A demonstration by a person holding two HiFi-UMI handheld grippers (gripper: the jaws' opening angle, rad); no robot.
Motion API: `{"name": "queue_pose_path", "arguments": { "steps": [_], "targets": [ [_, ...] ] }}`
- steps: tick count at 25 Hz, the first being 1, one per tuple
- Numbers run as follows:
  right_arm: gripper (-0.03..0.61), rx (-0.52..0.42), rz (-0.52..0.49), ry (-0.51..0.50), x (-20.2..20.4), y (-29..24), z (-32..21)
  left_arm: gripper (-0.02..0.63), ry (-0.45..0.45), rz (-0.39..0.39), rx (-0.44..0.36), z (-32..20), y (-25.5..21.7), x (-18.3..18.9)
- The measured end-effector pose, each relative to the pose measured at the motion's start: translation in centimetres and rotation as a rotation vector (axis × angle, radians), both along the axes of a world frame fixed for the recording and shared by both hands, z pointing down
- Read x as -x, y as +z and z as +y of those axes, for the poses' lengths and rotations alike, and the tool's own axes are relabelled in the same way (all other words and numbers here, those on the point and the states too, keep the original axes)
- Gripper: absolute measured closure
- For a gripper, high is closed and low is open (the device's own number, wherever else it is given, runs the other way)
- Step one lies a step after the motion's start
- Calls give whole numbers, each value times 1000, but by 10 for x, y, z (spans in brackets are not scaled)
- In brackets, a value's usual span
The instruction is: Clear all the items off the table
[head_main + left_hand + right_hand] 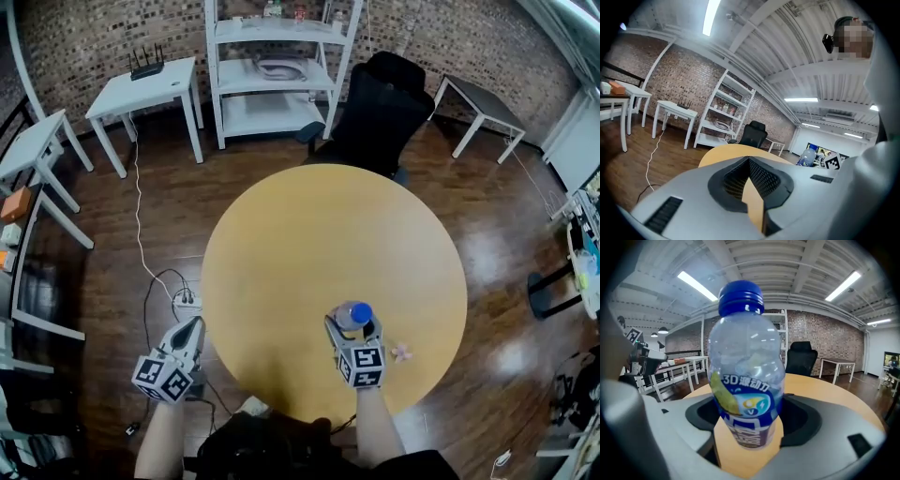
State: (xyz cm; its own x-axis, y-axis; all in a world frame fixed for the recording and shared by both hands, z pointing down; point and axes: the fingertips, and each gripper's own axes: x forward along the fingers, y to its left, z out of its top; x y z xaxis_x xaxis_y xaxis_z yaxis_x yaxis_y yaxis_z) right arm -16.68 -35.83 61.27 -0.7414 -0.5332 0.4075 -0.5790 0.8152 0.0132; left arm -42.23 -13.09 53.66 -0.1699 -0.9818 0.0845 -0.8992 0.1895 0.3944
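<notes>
The right tongs (354, 324) clasp the upright bottle (747, 380) at its lower body. It stands on the near right part of the bench (309, 234), long axis vertical. A small pink item (401, 353) lies just right of them. The left tongs (194, 325) hang clenched and empty off the bench's near left edge.

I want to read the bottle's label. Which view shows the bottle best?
The right gripper view: the bottle fills the frame between the jaws, label and blue cap clear. The head view shows mainly its cap from above; the left gripper view shows the bottle small and distant.
</notes>
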Motion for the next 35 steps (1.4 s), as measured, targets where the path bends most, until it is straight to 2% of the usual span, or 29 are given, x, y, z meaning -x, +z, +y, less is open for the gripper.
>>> {"name": "queue_pose_path", "arguments": {
  "steps": [8,13,18,25,28,29,35],
  "targets": [
    [199,46,22,-46,22,36,-10,620,-7,24,77,10,29,-17],
    [198,47,37,-31,28,55,-8,620,-5,55,102,6,46,-23],
    [198,48,69,-14,23,70,-2,620,4,98,91,4,50,-29],
    [198,68,11,2,20,72,2,620,-10,101,103,11,55,-20],
    [188,73,19,18,21,72,-3,620,-5,108,100,9,55,-18],
    [159,68,21,20,22,72,-3,620,-2,107,96,7,53,-17],
    [156,47,9,33,17,61,2,620,13,92,70,7,43,-11]
  ]
}}
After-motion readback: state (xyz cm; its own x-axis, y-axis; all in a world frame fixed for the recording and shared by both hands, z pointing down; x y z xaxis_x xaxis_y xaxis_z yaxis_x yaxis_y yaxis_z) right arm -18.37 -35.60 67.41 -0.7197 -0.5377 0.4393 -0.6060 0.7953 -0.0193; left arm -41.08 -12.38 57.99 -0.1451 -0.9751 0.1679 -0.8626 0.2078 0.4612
